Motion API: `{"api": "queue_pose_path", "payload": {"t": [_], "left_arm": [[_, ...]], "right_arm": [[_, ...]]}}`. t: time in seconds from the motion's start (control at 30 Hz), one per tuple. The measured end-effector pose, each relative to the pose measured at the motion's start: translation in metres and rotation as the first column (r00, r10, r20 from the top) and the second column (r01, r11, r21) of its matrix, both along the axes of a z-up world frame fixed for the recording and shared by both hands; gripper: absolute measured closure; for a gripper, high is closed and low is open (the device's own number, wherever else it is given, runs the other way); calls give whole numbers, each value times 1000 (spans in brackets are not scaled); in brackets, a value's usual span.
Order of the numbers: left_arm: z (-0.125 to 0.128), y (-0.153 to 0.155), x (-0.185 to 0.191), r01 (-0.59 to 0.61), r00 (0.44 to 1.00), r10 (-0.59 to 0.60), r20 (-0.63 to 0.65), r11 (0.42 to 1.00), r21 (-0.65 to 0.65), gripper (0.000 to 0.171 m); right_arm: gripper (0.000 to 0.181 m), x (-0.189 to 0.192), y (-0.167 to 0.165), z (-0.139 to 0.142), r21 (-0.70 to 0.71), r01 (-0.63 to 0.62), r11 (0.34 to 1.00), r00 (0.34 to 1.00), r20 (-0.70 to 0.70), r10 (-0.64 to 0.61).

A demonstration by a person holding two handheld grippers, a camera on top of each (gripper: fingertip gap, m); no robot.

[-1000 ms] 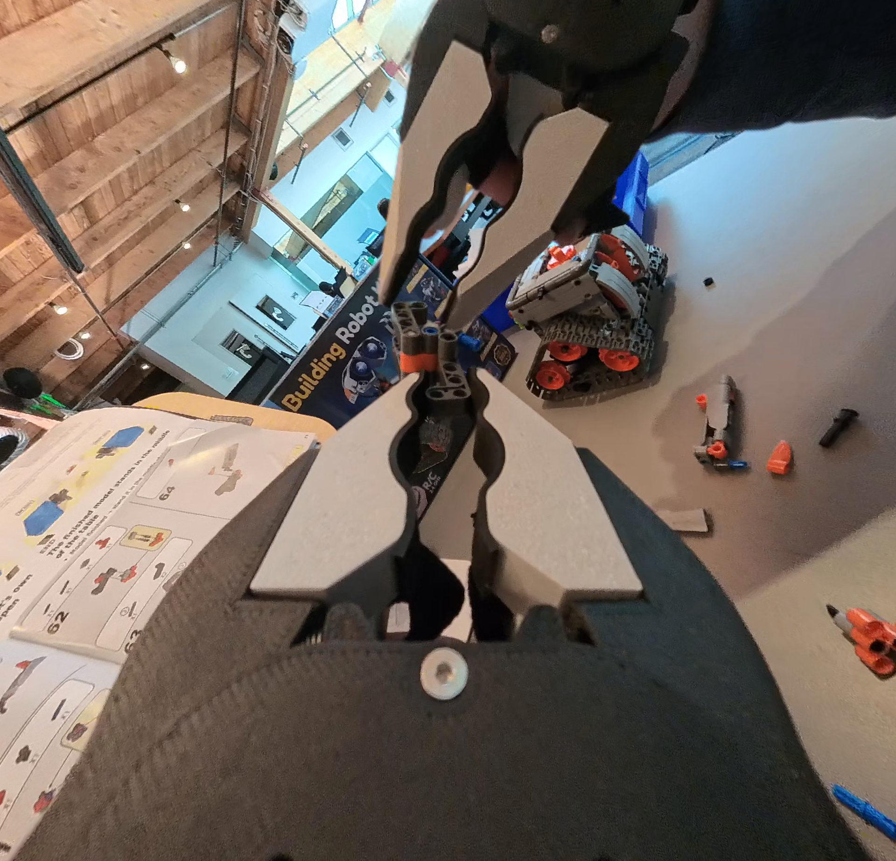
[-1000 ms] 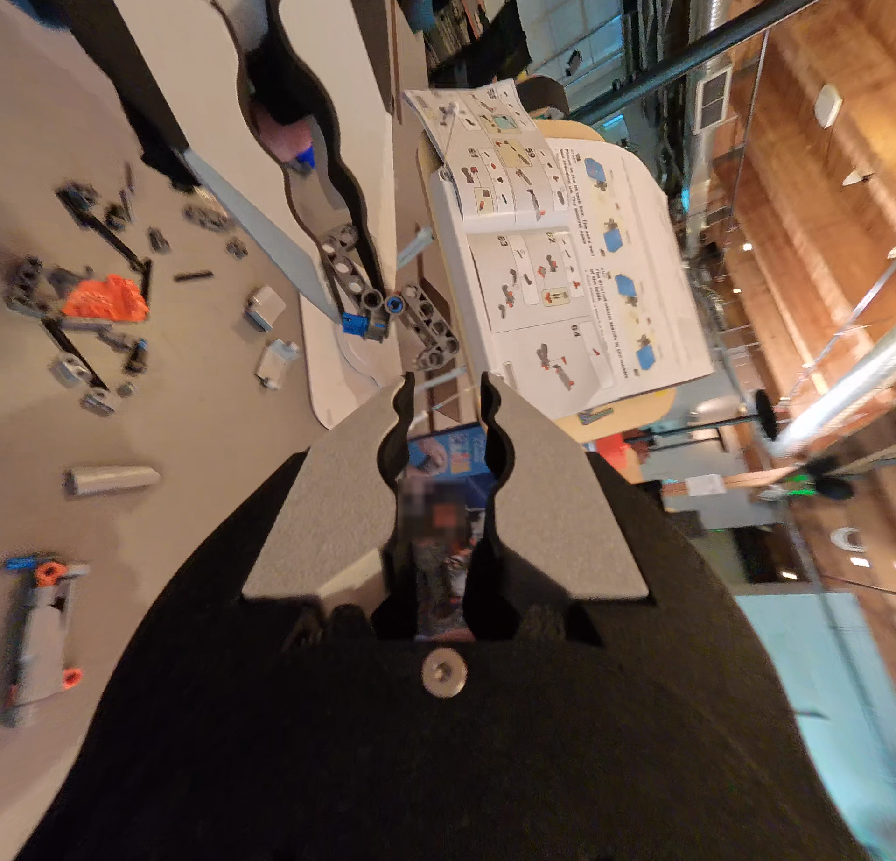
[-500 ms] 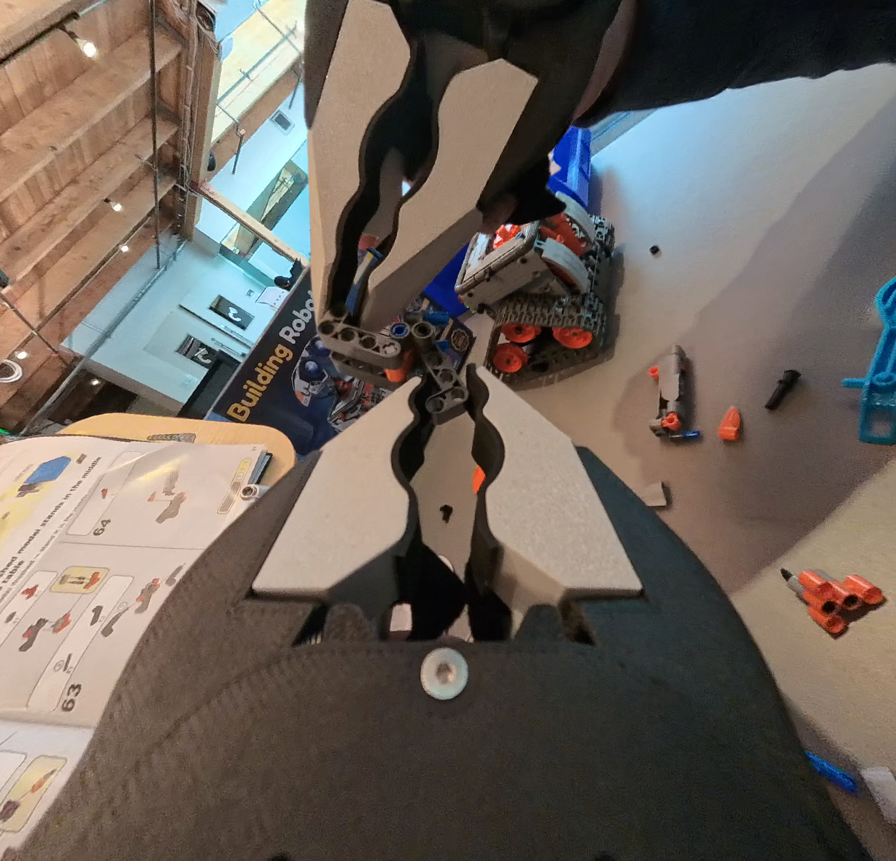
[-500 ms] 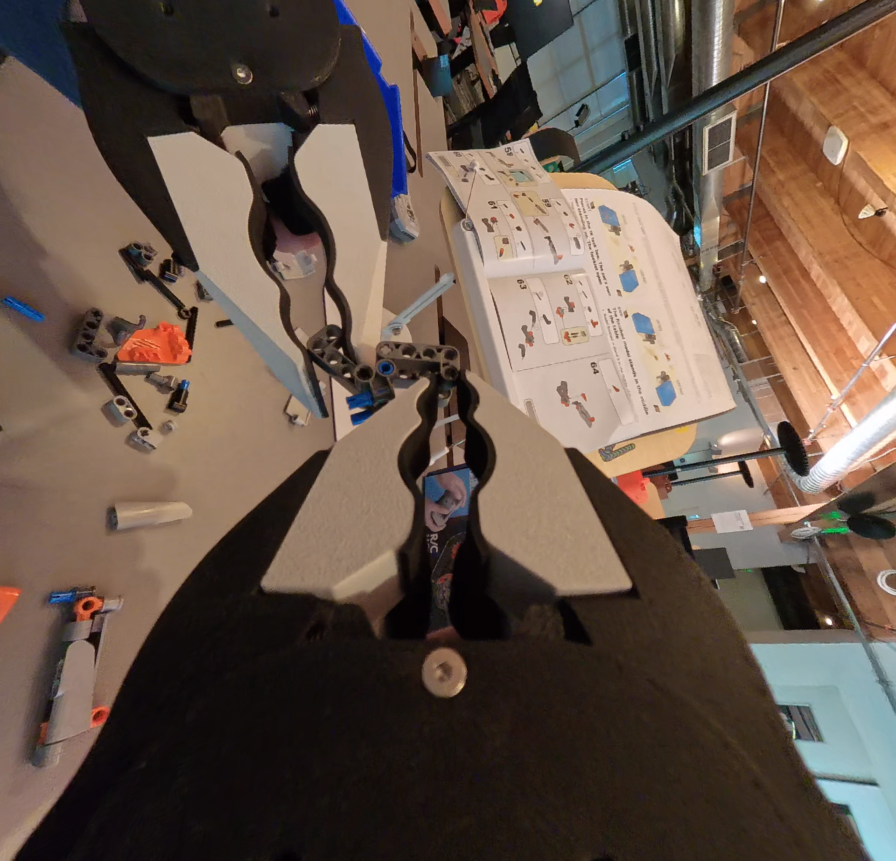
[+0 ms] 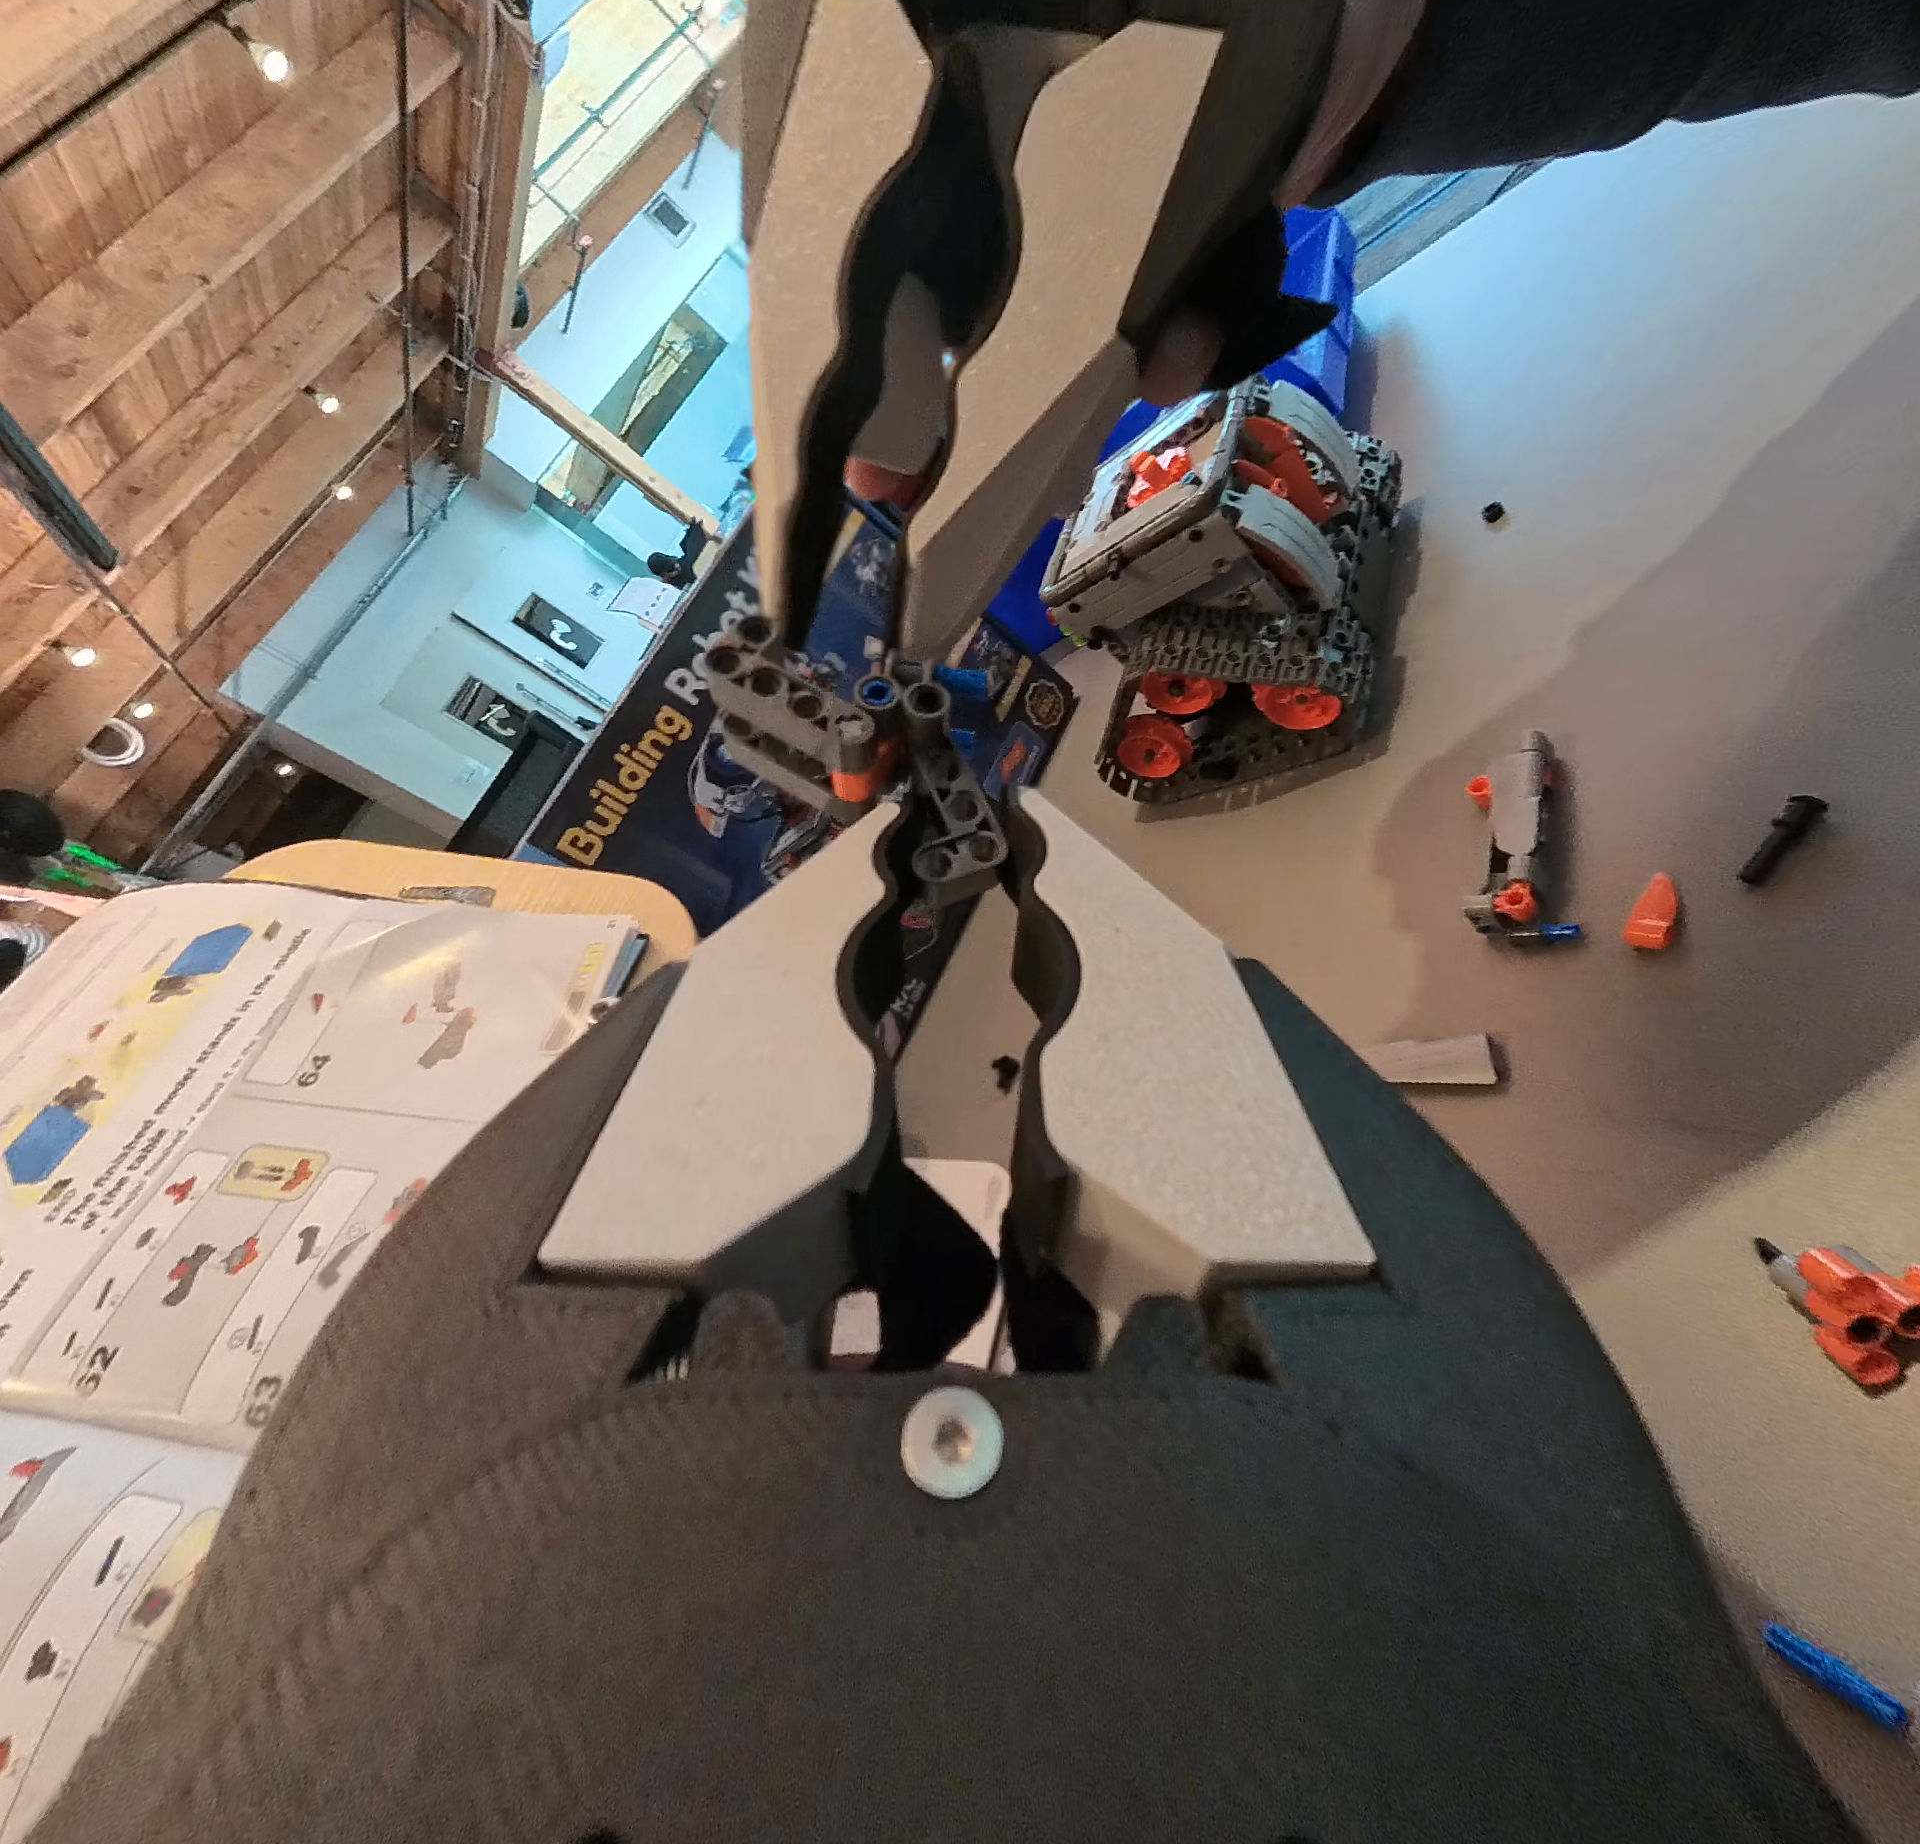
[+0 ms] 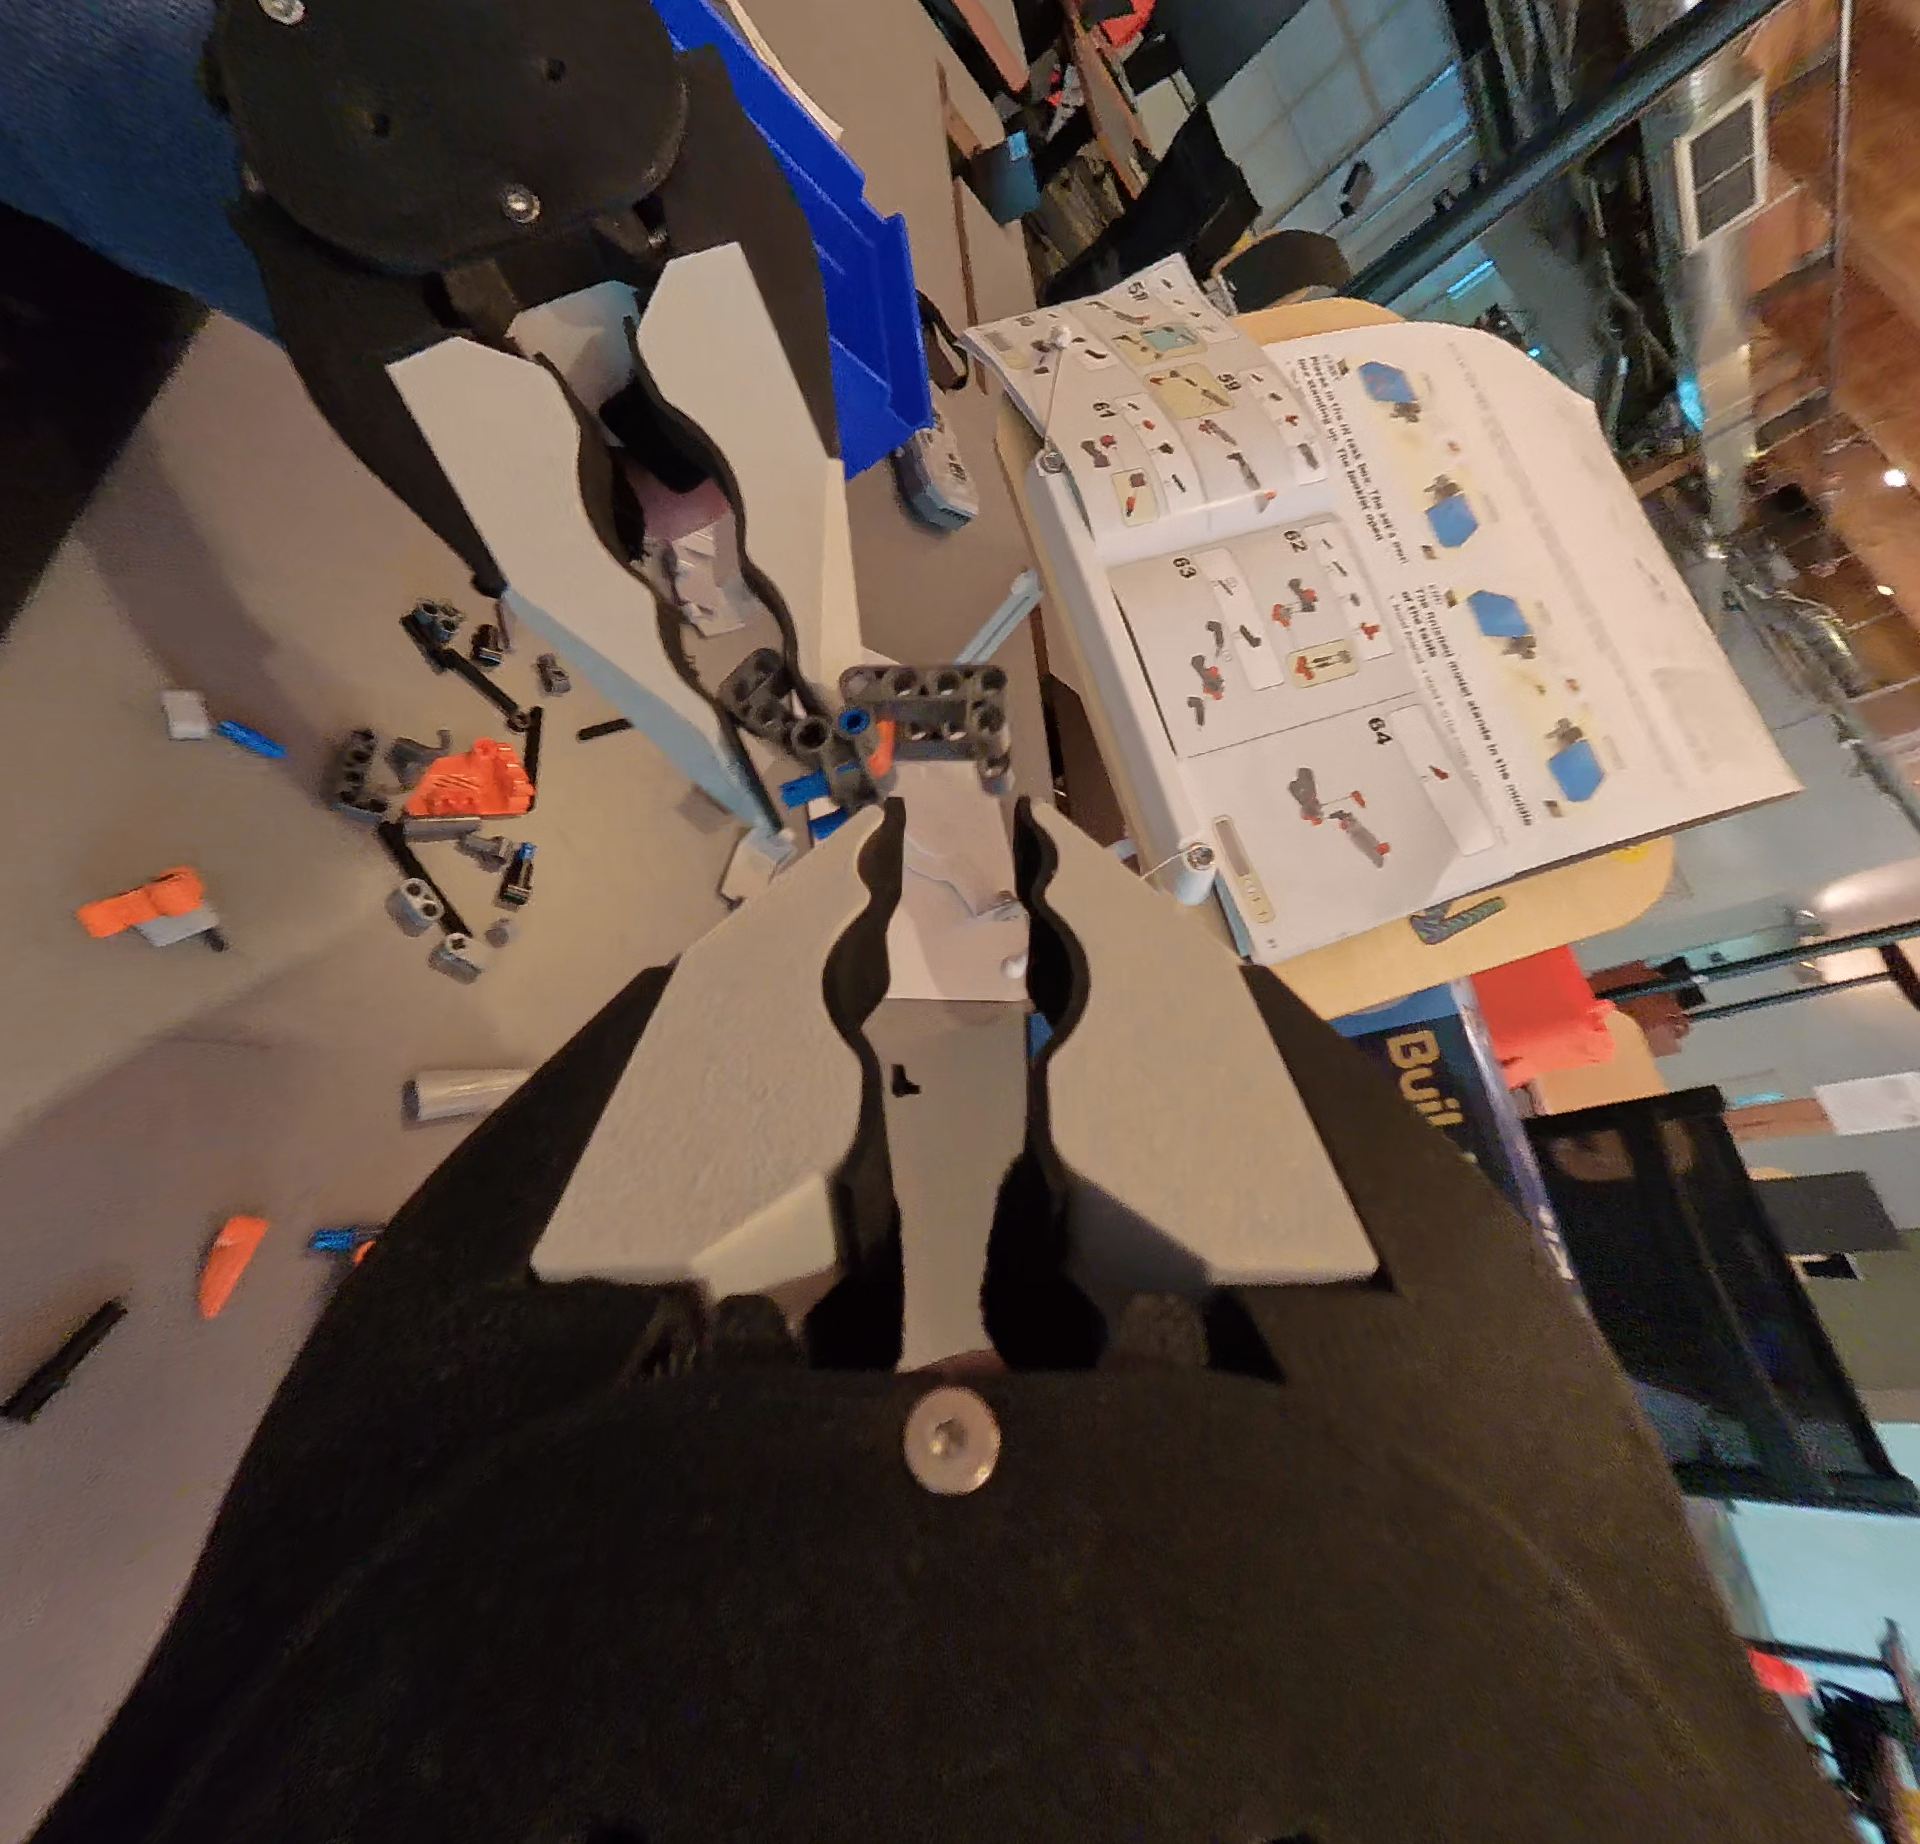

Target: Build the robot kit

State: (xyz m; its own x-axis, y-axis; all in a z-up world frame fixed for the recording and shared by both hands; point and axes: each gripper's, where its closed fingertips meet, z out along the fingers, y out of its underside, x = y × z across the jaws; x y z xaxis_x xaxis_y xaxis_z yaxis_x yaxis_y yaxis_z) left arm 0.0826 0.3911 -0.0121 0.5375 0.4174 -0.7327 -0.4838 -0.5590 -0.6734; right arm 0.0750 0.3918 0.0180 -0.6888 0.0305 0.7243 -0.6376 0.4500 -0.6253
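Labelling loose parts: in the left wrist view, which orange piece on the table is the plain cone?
The orange cone, lying alone right of the small grey assembly. The orange cluster near the right edge is several joined tubes.

- You are in a large, open maker space or robotics workshop, not a home.
- Above you run exposed timber ceiling beams [image 5: 156, 267] with spotlights, a black pipe [image 6: 1621, 80] and silver ducting [image 6: 1704, 38].
- Your grey surface [image 5: 1662, 444] carries a building kit: loose grey, black and orange plastic parts [image 6: 457, 786] lie scattered on it.
- A finished tracked model robot [image 5: 1236, 610] stands towards the far edge of the surface, beside a blue bin [image 6: 842, 267].
- An open instruction booklet [image 6: 1351, 599] with numbered building steps rests on a stand at the edge of the surface.
- A dark printed kit box [image 5: 665, 755] stands behind it.
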Motion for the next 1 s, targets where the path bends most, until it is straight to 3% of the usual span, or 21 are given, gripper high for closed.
{"api": "queue_pose_path", "payload": {"t": [0.13,0.33,0.73,0.87,1.0], "left_arm": [[5,-3,-1,-14,1000,15,-28,1000,13,159],[14,-5,0,-37,992,40,-121,999,30,159],[21,-10,-9,-149,967,153,-204,988,35,159],[21,-10,-10,-194,950,189,-248,981,7,159],[22,-10,-11,-182,955,184,-232,983,27,159]], "right_arm": [[159,8,-1,-5,-12,-57,998,987,148,58],[153,13,-10,-5,-128,-103,986,893,426,149],[145,19,-13,-1,-161,-108,981,855,489,175],[159,15,-21,-5,-184,-65,981,849,506,151],[160,15,-21,-3,-193,-71,979,864,479,157]]}}
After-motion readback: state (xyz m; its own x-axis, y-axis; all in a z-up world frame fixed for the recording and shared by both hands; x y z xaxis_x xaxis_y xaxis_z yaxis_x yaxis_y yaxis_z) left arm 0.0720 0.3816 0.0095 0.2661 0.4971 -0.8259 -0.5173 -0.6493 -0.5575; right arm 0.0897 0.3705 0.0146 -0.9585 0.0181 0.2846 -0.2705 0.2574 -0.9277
